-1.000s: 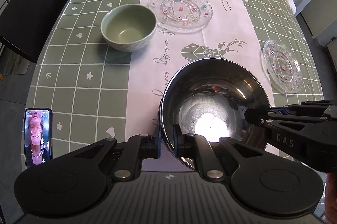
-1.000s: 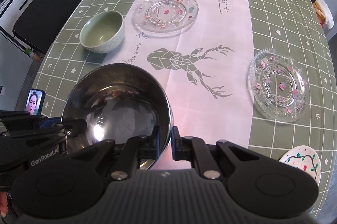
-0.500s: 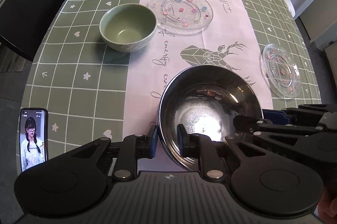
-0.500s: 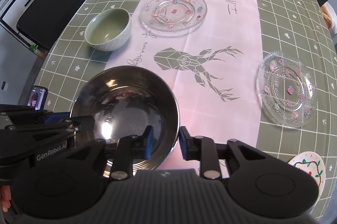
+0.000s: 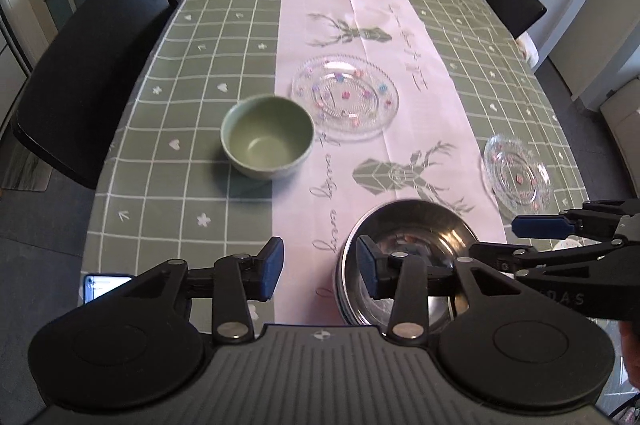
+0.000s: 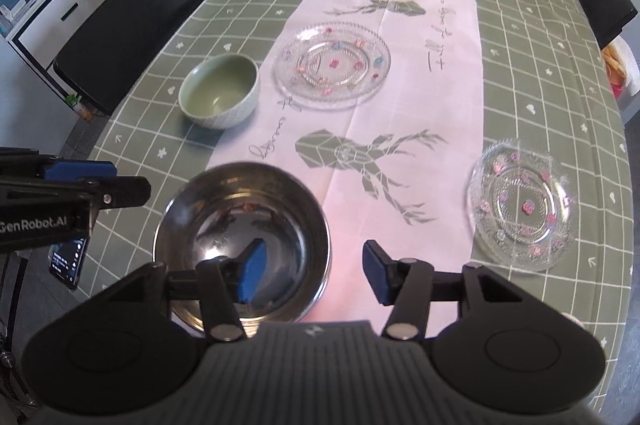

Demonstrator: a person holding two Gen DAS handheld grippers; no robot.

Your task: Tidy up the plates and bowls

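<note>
Now your left gripper [image 5: 318,267] and right gripper [image 6: 310,271] have both let go of the steel bowl [image 6: 244,225]; their jaws are opening, pads clear of its rim, so it rests on the runner at the near edge, placed. Only the right view shows the phone [image 6: 67,259] past that bowl, while the green bowl [image 5: 267,136] and two glass plates [image 5: 345,96] wait farther back.
</note>
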